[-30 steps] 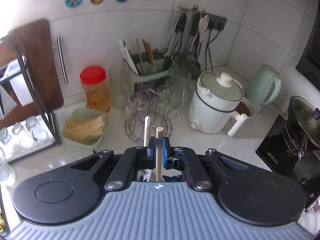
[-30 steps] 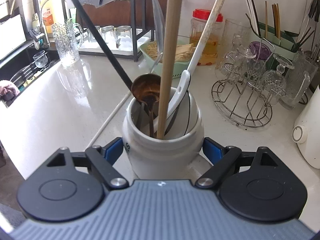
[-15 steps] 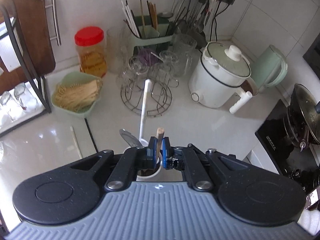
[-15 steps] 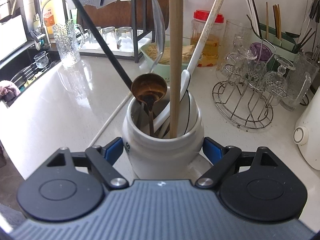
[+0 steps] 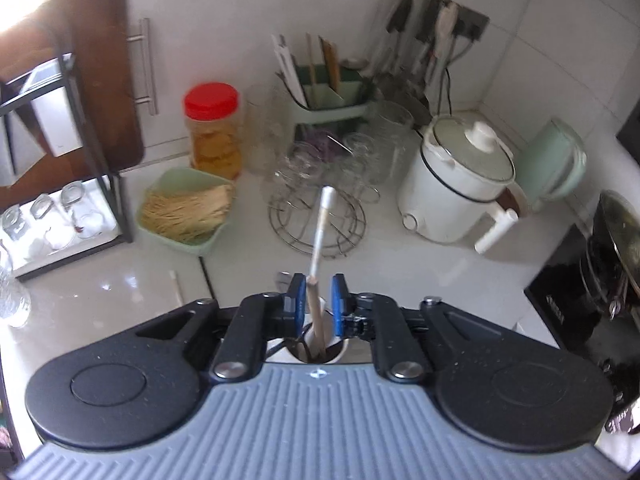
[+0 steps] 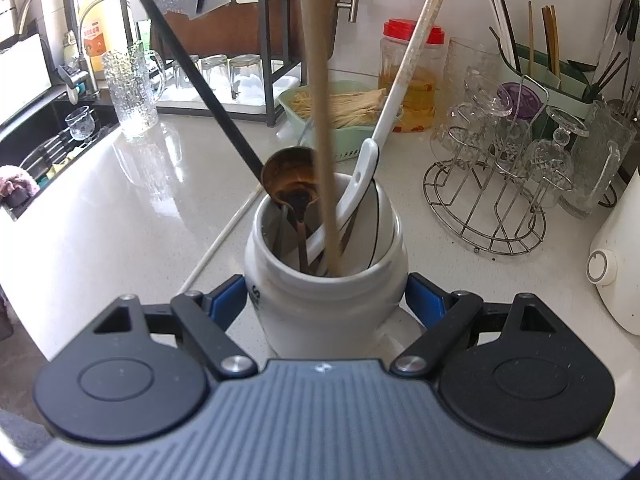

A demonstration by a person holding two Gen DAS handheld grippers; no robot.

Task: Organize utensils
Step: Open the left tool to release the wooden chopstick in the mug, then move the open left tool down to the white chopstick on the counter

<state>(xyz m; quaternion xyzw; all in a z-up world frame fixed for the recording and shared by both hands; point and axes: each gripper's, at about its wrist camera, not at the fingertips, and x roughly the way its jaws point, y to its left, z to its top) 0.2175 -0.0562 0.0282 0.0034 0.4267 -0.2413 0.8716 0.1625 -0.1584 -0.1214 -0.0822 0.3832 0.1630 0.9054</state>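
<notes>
A white ceramic jar [image 6: 324,308] stands on the counter, and my right gripper [image 6: 324,304] is shut on its sides. In the jar stand a long wooden handle [image 6: 320,120], a white spoon [image 6: 404,76], a brown ladle [image 6: 290,180] with a black handle, and some metal pieces. Above the jar's mouth [image 5: 336,354] my left gripper [image 5: 318,300] hovers with its jaws opening. The top of the wooden handle [image 5: 314,308] rises between its blue pads with a gap on each side. The white spoon [image 5: 322,224] pokes up just beyond.
A wire rack of glasses [image 6: 492,200] stands right of the jar, with a green caddy [image 6: 560,80] of chopsticks behind it. A green basket [image 5: 188,212], a red-lidded jar [image 5: 212,128], a rice cooker [image 5: 456,184] and a kettle [image 5: 560,160] line the wall. A white chopstick [image 6: 224,240] lies left of the jar.
The left gripper's jaws have parted from the wooden handle, which now stands loose and blurred in the jar. The right gripper and the jar have kept still.
</notes>
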